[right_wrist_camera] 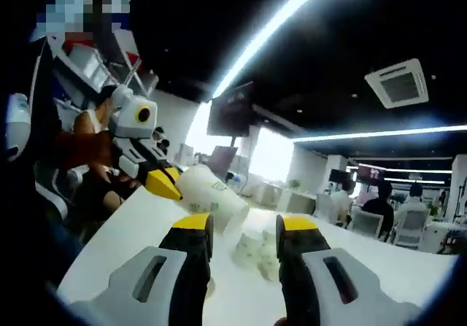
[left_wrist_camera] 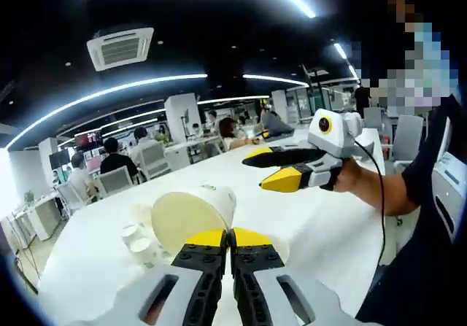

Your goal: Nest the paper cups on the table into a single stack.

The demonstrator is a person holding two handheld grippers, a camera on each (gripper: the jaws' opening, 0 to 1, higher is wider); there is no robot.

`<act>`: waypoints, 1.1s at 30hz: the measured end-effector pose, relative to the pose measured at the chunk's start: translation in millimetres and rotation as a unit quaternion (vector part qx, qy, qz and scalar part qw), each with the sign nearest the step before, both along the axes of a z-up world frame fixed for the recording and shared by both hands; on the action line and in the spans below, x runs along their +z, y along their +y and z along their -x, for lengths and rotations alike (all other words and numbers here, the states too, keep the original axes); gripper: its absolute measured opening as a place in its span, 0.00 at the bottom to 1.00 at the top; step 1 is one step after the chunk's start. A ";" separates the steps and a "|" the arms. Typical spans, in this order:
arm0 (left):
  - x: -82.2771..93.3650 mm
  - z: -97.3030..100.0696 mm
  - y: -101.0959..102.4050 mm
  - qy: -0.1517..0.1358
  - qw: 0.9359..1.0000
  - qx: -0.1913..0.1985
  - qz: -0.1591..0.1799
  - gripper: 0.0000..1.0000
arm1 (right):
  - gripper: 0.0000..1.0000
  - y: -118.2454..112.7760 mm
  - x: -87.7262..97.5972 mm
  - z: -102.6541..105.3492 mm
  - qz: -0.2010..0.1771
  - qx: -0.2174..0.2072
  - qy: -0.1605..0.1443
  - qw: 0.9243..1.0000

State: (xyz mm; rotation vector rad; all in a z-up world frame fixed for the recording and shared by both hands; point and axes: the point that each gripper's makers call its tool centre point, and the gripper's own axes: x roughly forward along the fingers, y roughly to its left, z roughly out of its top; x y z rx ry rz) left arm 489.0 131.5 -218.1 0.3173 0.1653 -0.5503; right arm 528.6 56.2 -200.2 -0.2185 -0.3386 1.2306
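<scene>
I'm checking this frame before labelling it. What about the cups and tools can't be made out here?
- Cup count: the loose cups on the table are blurred in the right gripper view, small in the left gripper view.
- Held cup: its near edge is hidden behind the left tool, so the grip point is unclear.
- Held cup's print: too blurred to read.
- Right tool: open, nothing between its jaws; its distance from the cups is unclear.

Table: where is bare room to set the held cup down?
Bare table between the left gripper, shut on a cup, and the open right gripper. Crowded by the loose cups beside the left gripper.
</scene>
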 end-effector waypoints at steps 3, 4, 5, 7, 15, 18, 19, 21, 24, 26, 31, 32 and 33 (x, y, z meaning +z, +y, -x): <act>-0.9 2.2 -3.9 0.011 1.000 -0.007 -0.024 0.02 | 0.38 -0.4 3.3 9.9 0.036 -0.005 -0.047 0.998; -1.6 3.0 -4.9 0.015 0.999 -0.010 -0.033 0.02 | 0.39 0.4 3.7 12.7 0.048 -0.008 -0.062 0.997; -1.5 3.4 -6.4 0.019 0.999 -0.013 -0.039 0.02 | 0.41 1.7 3.3 15.4 0.061 -0.011 -0.078 0.995; -2.1 4.6 -7.7 0.026 0.998 -0.018 -0.052 0.02 | 0.46 5.8 0.4 22.4 0.090 -0.010 -0.108 0.990; -6.2 11.9 -13.4 0.055 0.991 -0.036 -0.113 0.02 | 0.50 22.7 -10.0 40.5 0.157 0.000 -0.163 0.974; -7.9 16.0 -18.5 0.064 0.986 -0.051 -0.145 0.02 | 0.51 29.6 -15.1 44.3 0.180 0.007 -0.171 0.969; -8.1 16.9 -20.4 0.065 0.985 -0.054 -0.150 0.02 | 0.51 31.8 -17.1 45.5 0.187 0.010 -0.174 0.967; -8.4 18.3 -22.9 0.068 0.983 -0.057 -0.160 0.02 | 0.52 35.2 -19.2 47.1 0.195 0.011 -0.176 0.965; -8.4 19.2 -25.2 0.071 0.980 -0.059 -0.174 0.02 | 0.53 41.1 -23.9 49.9 0.209 0.014 -0.182 0.961; -8.4 20.4 -27.1 0.074 0.978 -0.062 -0.184 0.02 | 0.53 44.7 -26.9 48.8 0.220 0.008 -0.190 0.957; -9.9 22.8 -31.9 0.079 0.972 -0.069 -0.209 0.02 | 0.53 47.1 -27.6 46.8 0.225 0.002 -0.193 0.955; -10.8 23.1 -32.3 0.080 0.971 -0.069 -0.215 0.02 | 0.53 48.6 -27.4 46.9 0.225 0.000 -0.195 0.955; -11.7 23.2 -32.6 0.081 0.970 -0.069 -0.218 0.02 | 0.52 48.8 -27.2 45.8 0.225 -0.003 -0.195 0.954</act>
